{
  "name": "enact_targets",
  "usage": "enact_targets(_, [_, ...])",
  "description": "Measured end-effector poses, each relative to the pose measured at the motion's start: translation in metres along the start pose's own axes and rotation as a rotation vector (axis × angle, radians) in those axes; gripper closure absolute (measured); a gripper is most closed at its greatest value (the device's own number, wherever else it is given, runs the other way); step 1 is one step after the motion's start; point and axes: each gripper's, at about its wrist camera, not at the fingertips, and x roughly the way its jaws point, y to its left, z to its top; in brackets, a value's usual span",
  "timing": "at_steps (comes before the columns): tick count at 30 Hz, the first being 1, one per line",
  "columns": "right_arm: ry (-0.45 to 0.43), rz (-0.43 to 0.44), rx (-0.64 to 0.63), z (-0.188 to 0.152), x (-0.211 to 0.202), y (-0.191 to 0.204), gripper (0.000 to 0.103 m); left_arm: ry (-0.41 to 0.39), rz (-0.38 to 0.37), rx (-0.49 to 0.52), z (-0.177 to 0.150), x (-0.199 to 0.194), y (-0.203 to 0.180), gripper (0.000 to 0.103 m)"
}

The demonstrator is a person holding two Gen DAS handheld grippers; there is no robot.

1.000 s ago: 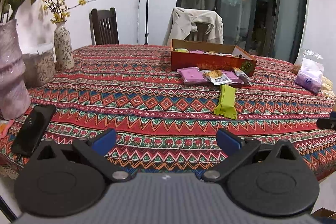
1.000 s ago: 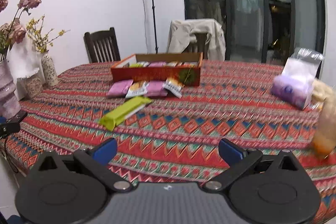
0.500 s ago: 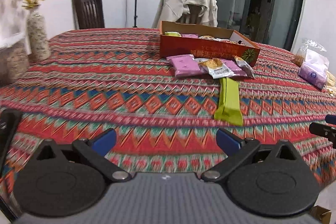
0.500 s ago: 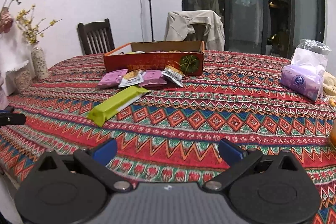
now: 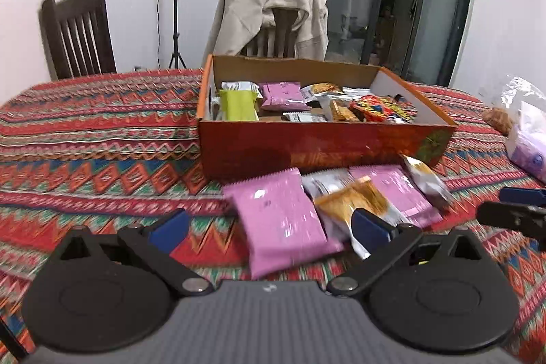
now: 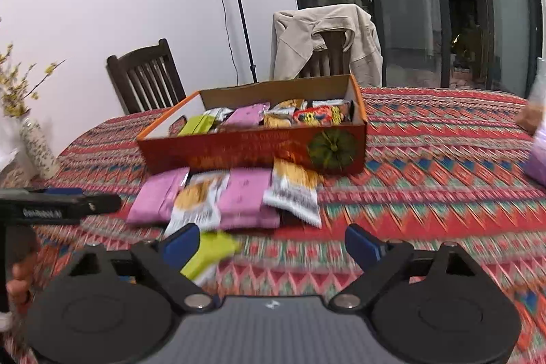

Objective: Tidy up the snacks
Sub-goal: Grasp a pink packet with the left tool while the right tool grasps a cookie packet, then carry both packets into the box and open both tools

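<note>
1. Snacks fill an orange cardboard box [image 5: 307,145] standing on the patterned tablecloth [image 5: 85,139] toward the far edge of the table, its long printed wall facing the grippers.
2. Inside the box lie a green bar [image 5: 238,104] at its left end, a pink packet [image 5: 283,96] beside it and a red-and-yellow packet [image 5: 382,110] toward the right end.
3. Loose snacks rest against the foot of the box's near wall: a large pink packet [image 5: 279,220], a golden cracker packet [image 5: 355,198] overlapping it, a second pink packet [image 5: 399,190] and a small white-and-gold packet [image 5: 423,179] leaning on the wall.
4. The left gripper [image 5: 269,227] hovers low above the large pink packet, fingers spread wide and holding nothing.
5. The right gripper [image 6: 271,244] hovers near the table's front edge with its fingers equally wide apart; a green bar [image 6: 208,253] lies just beside its left finger, and whether they touch I cannot tell.
6. A beige jacket [image 6: 324,36] hangs over the chair behind the box; a dark wooden chair [image 6: 146,75] stands at the table's far left.
</note>
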Motion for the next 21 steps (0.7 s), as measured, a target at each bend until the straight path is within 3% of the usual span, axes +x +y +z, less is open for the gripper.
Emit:
enact_targets(6, [0.007,0.006,0.07,0.032,0.07,-0.019,0.031,0.034,-0.031,-0.055,0.003,0.045,0.01,0.002])
enact_targets(9, [0.023,0.034,0.122,0.033,0.093,-0.03,0.042,0.049,-0.021,-0.059,-0.001,0.059,0.013,0.016])
enact_targets(13, [0.045,0.06,0.185,0.022,0.108,-0.042,0.058,0.018,-0.015,-0.028,-0.005,0.058,0.01,0.026])
enact_targets(15, [0.037,0.092,0.235,0.017,0.109,-0.05,0.059,0.007,-0.025,-0.02,-0.007,0.056,0.007,0.034])
enact_targets(21, [0.016,0.078,0.253,0.014,0.101,-0.053,0.063,0.025,0.007,-0.027,-0.005,0.042,0.007,0.043])
